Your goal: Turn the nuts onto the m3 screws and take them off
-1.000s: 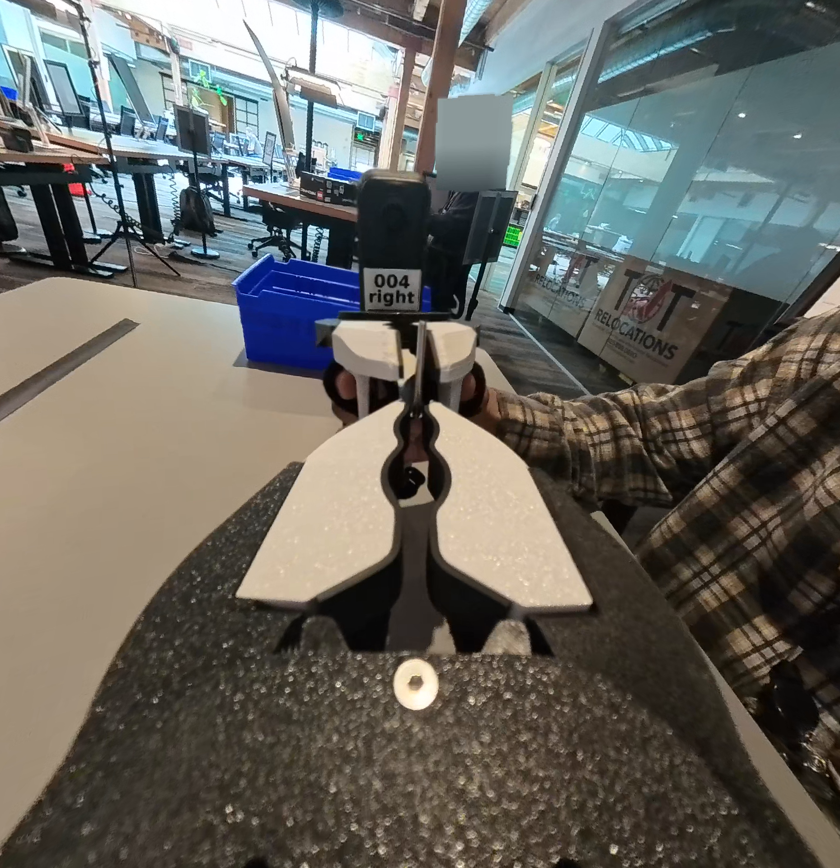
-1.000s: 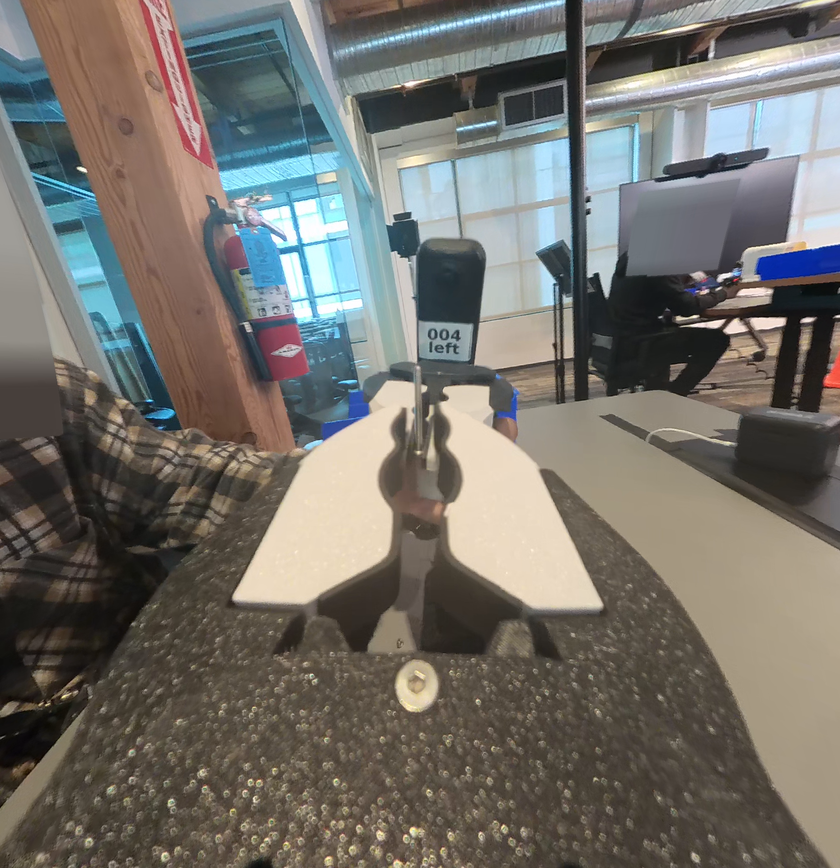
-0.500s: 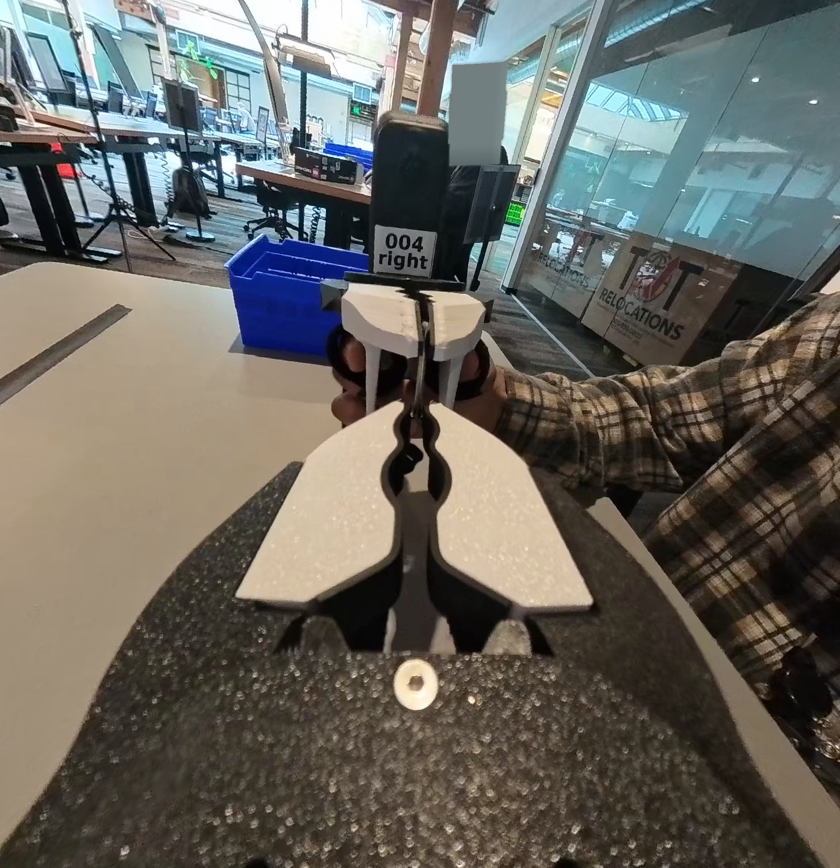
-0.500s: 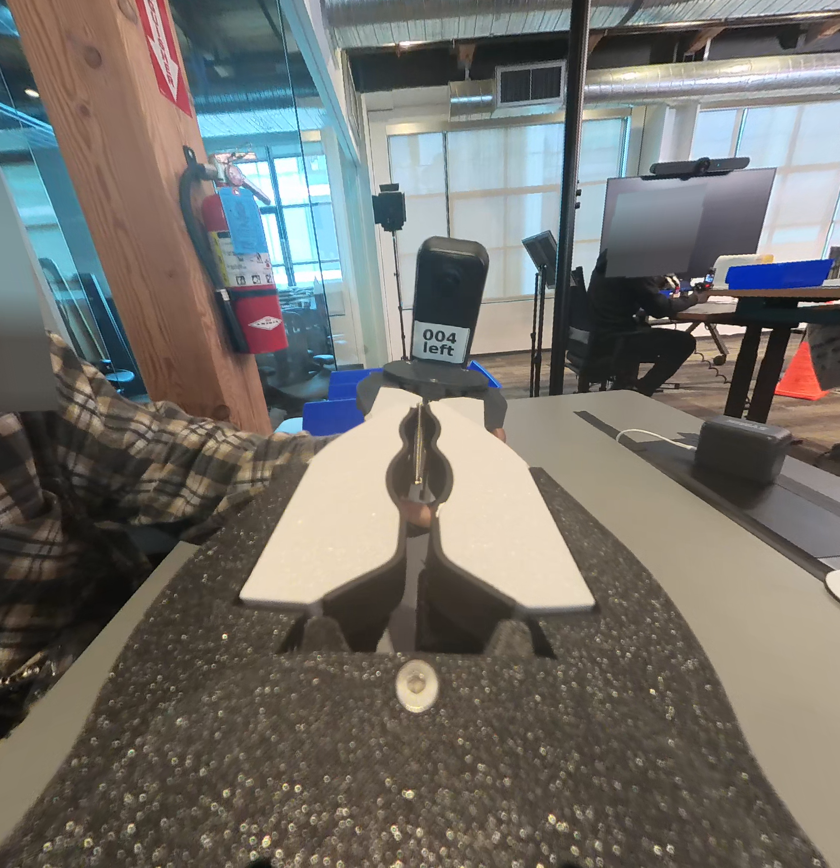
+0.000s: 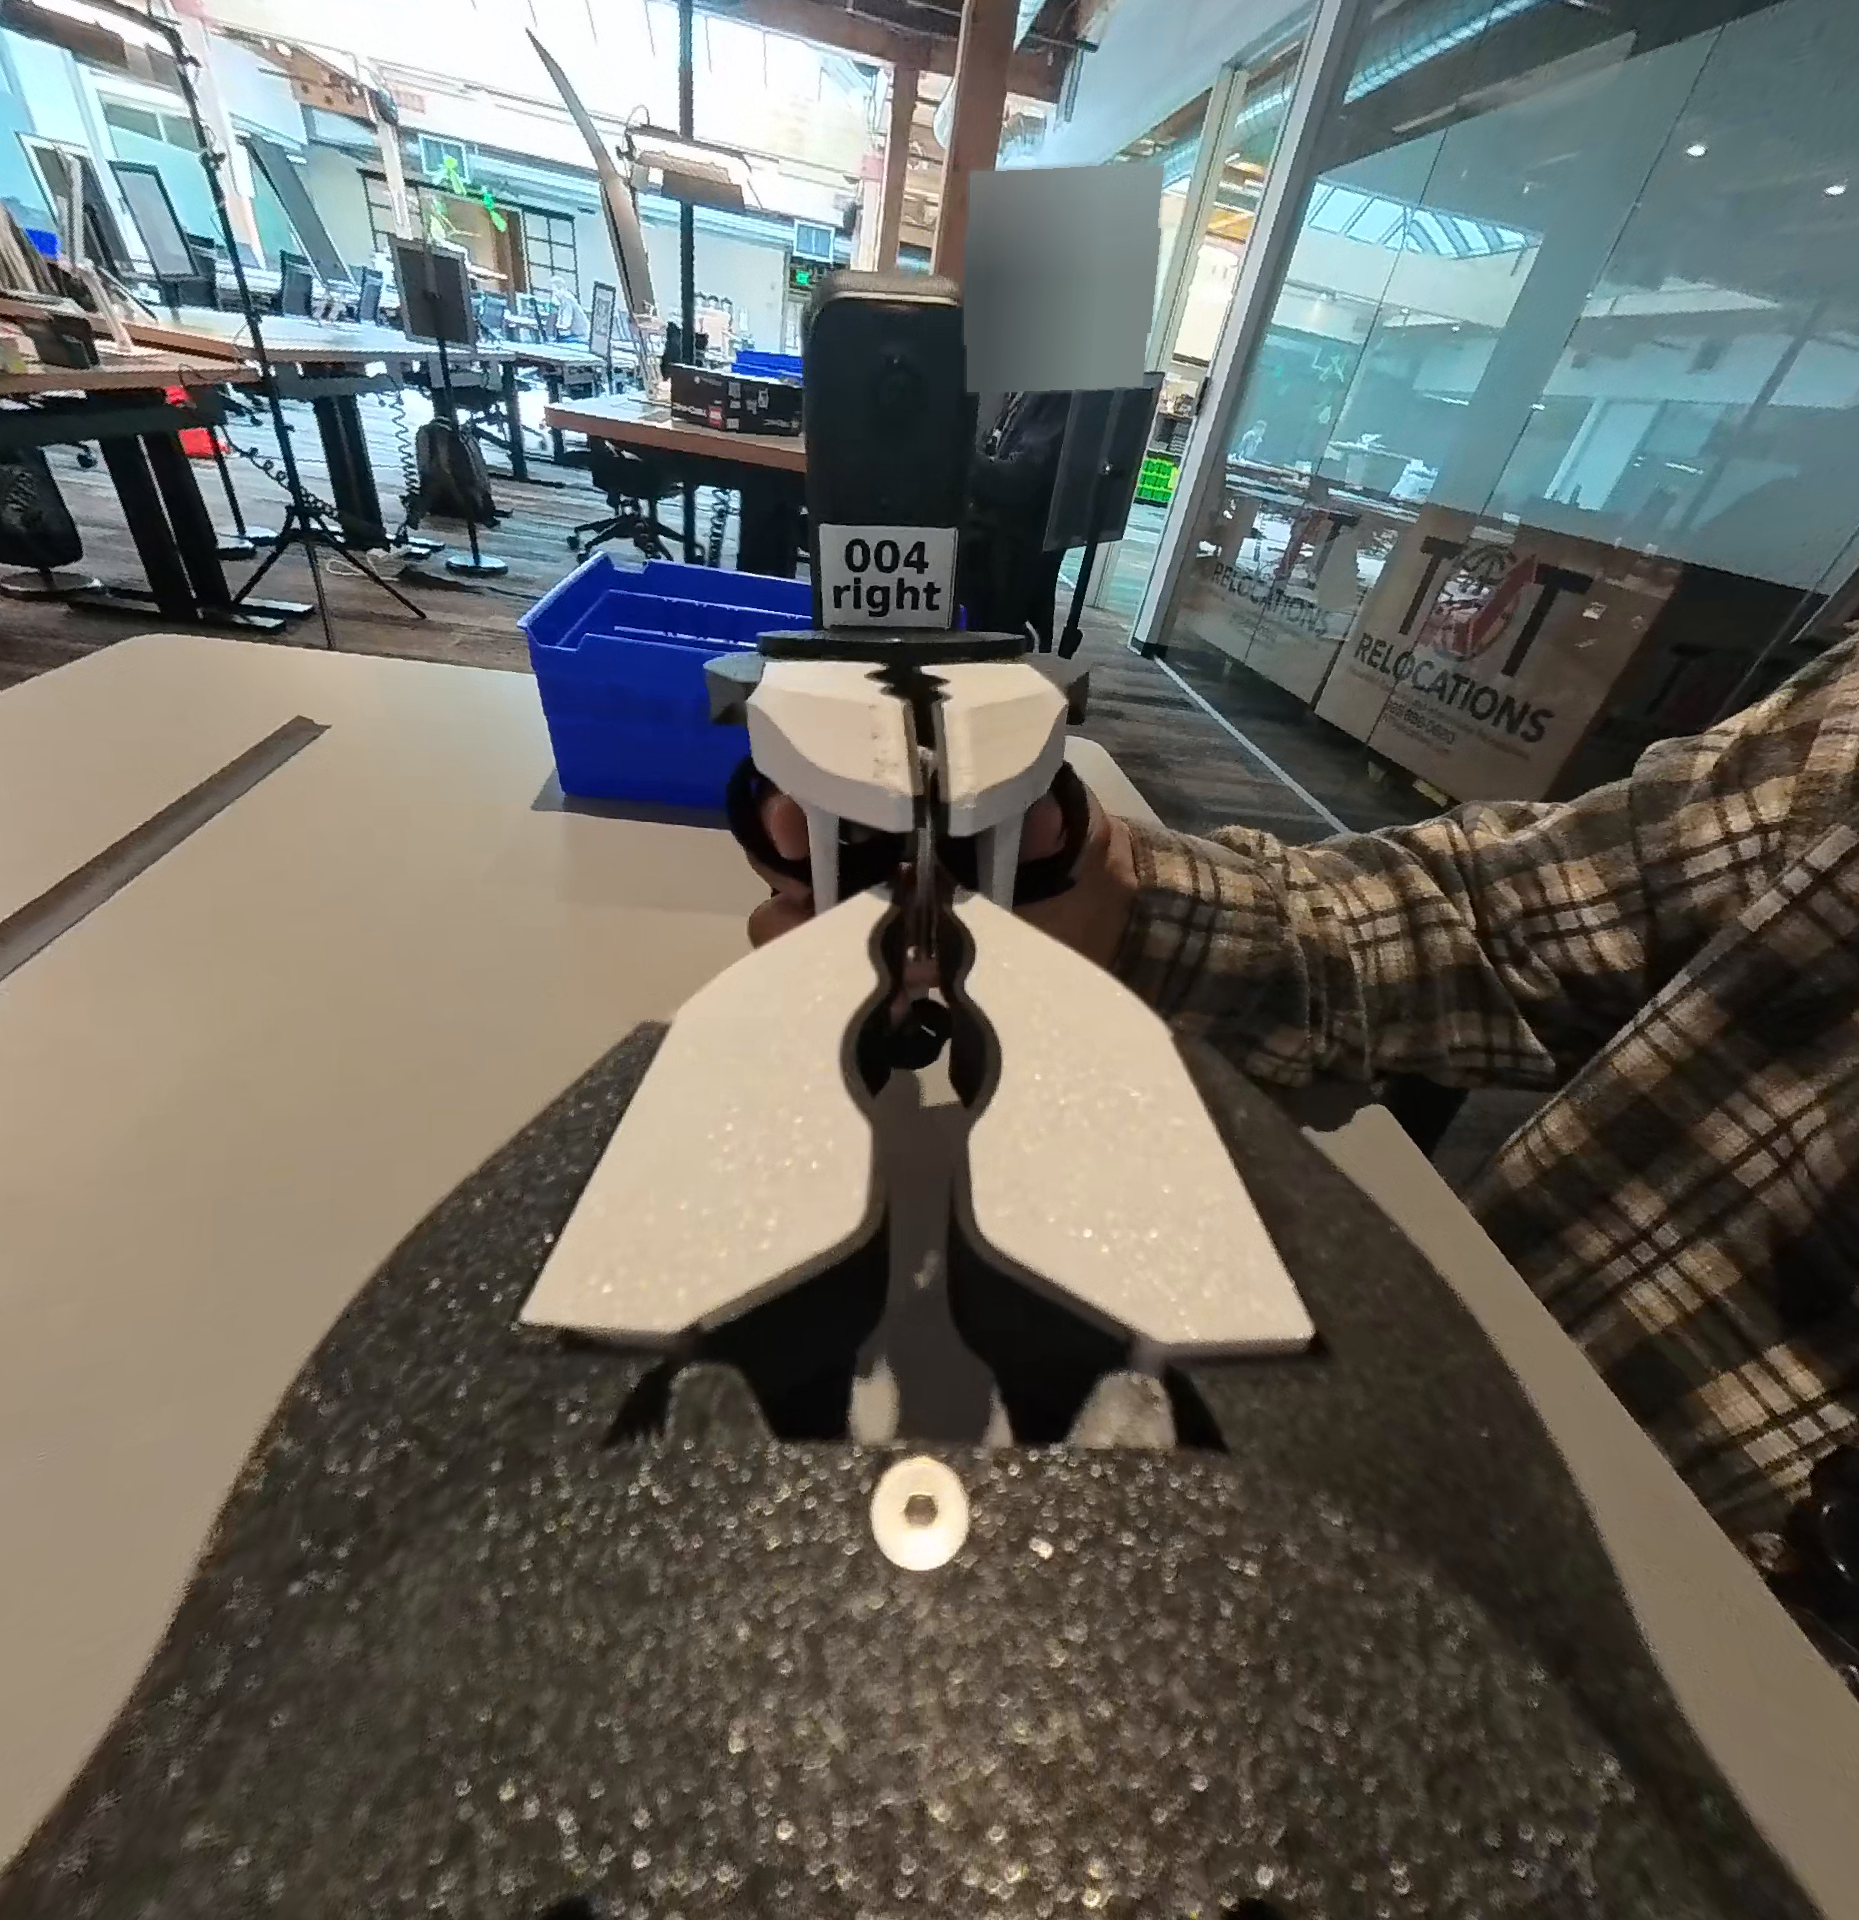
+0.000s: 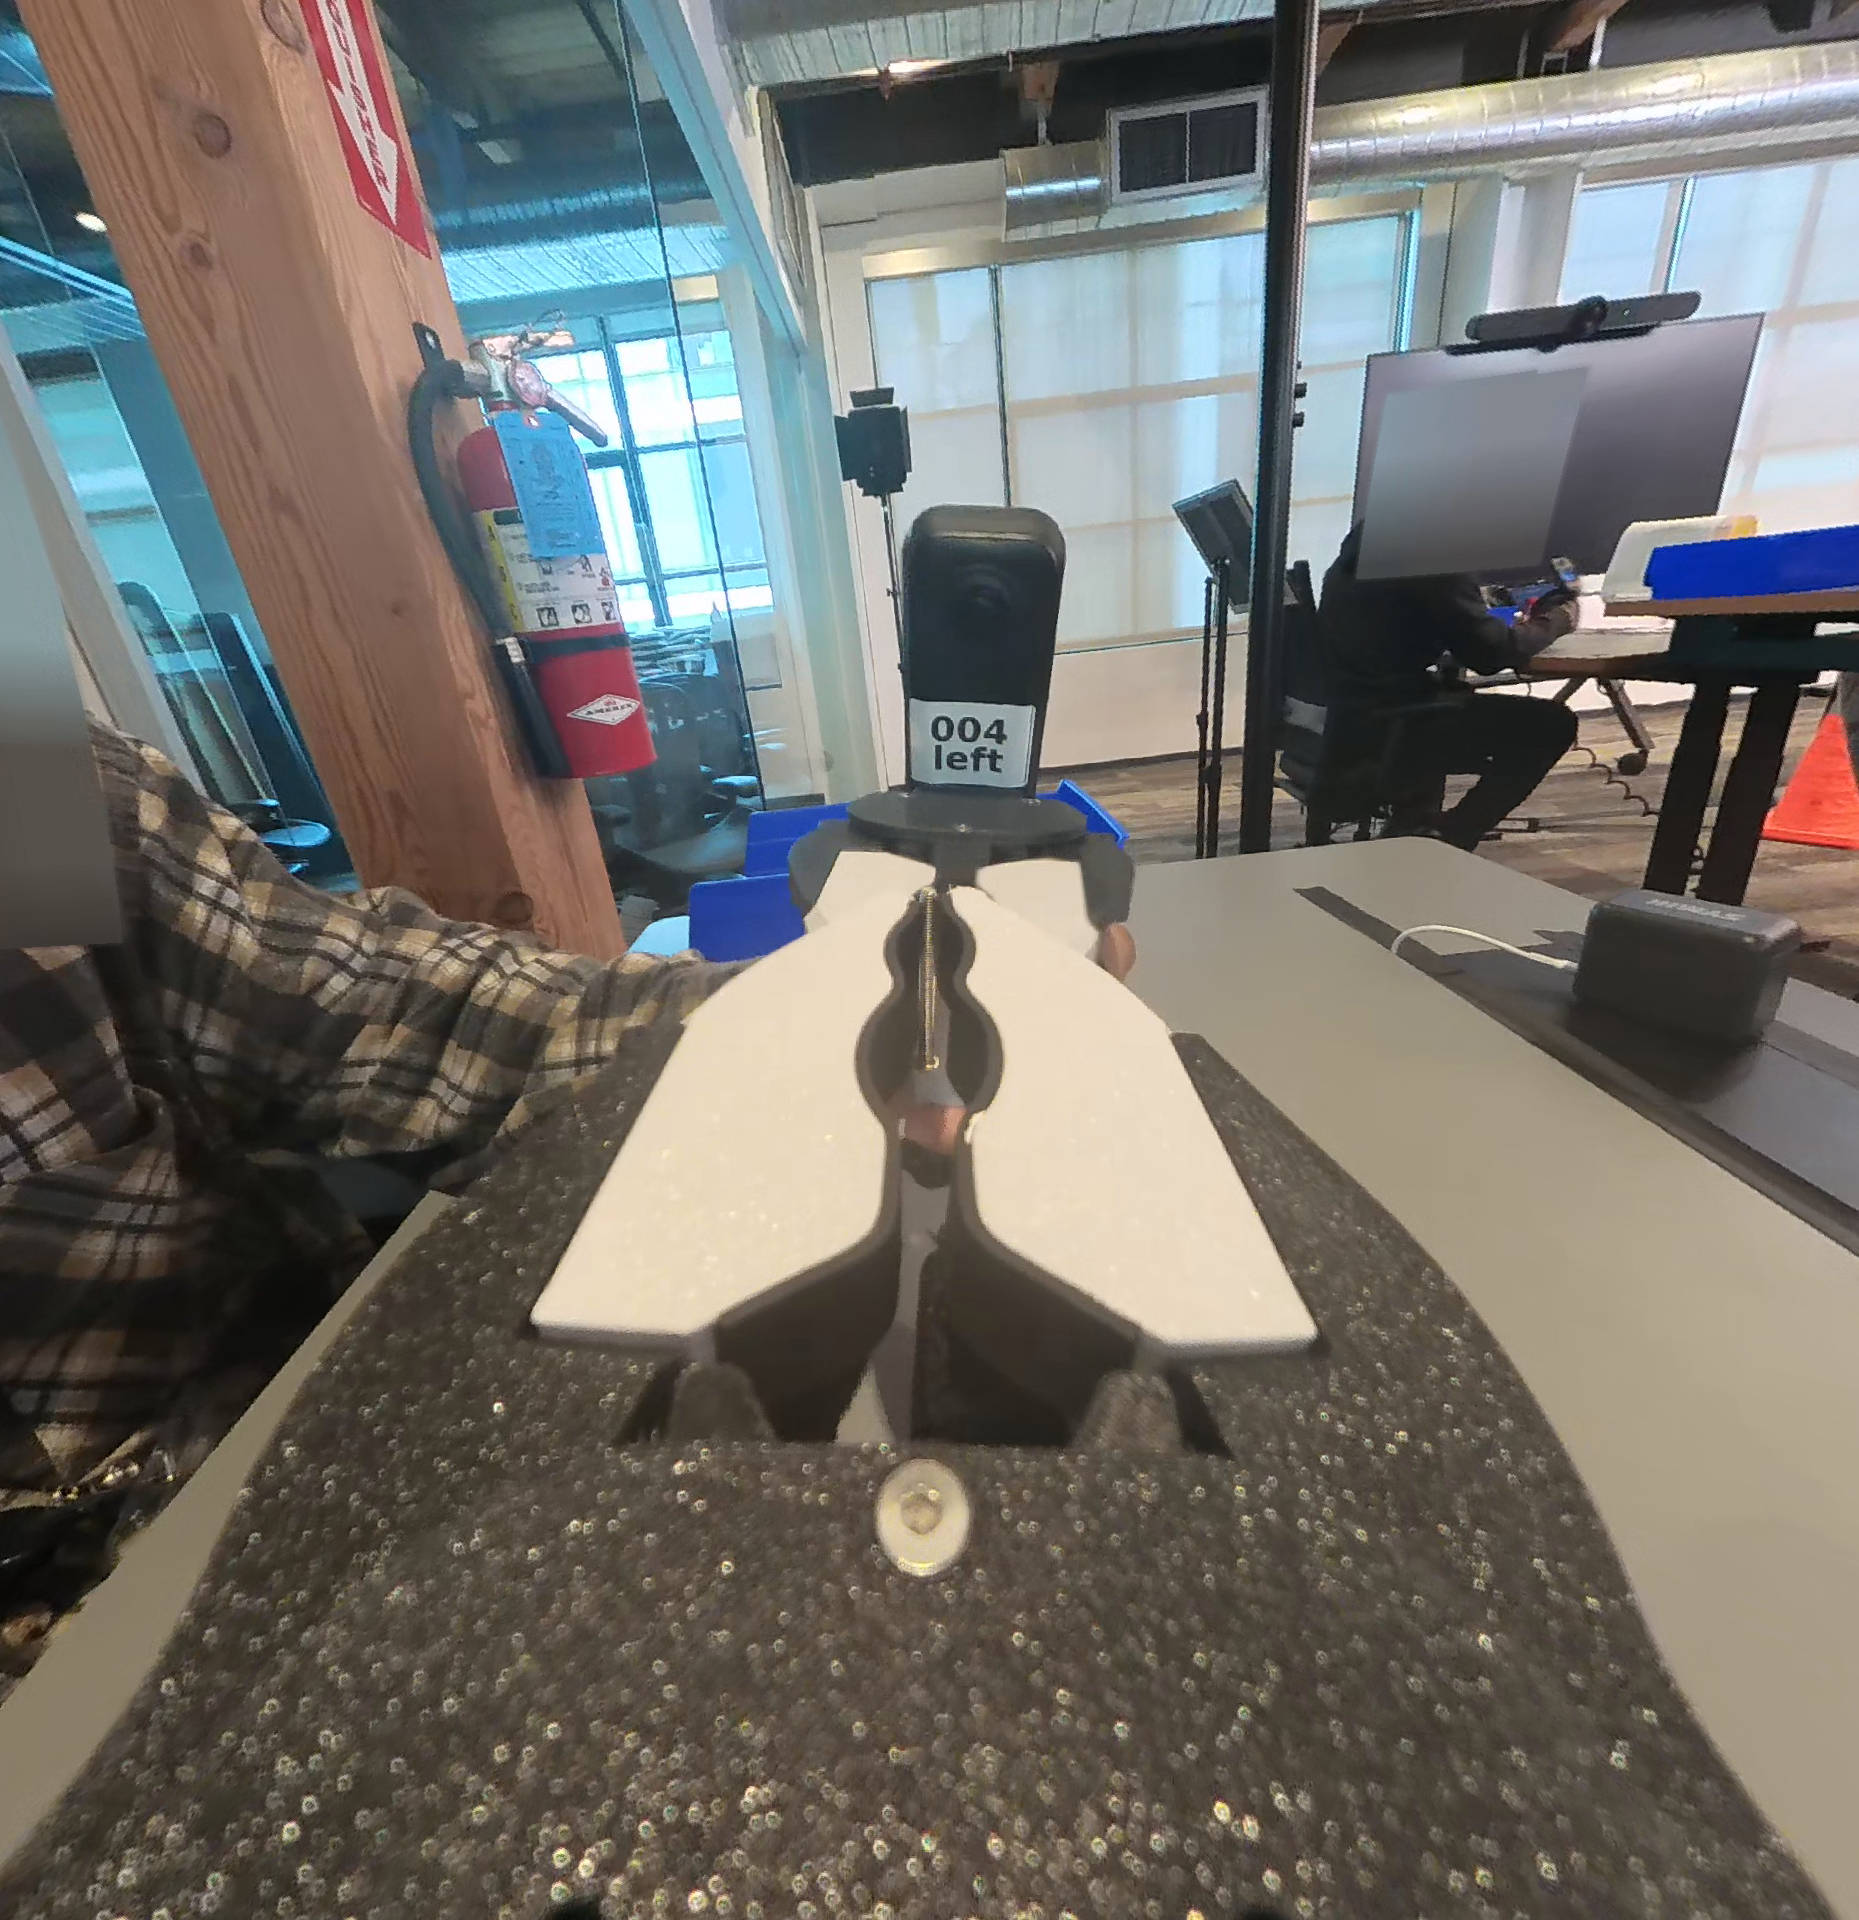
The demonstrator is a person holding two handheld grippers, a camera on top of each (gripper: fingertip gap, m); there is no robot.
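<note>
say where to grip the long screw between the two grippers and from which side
Grip the screw by its threaded shank, pads across it, coming end-on along its axis: it is thin, long and level, and the right gripper and left gripper pinch it so.

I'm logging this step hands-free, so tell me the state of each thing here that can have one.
left gripper: shut on the screw, head end in its finger hollow.
right gripper: shut on the screw's threaded shaft.
screw: held in the air, spanning both grippers.
nut: too small to tell.
blue bin: upright, open-topped.
</note>
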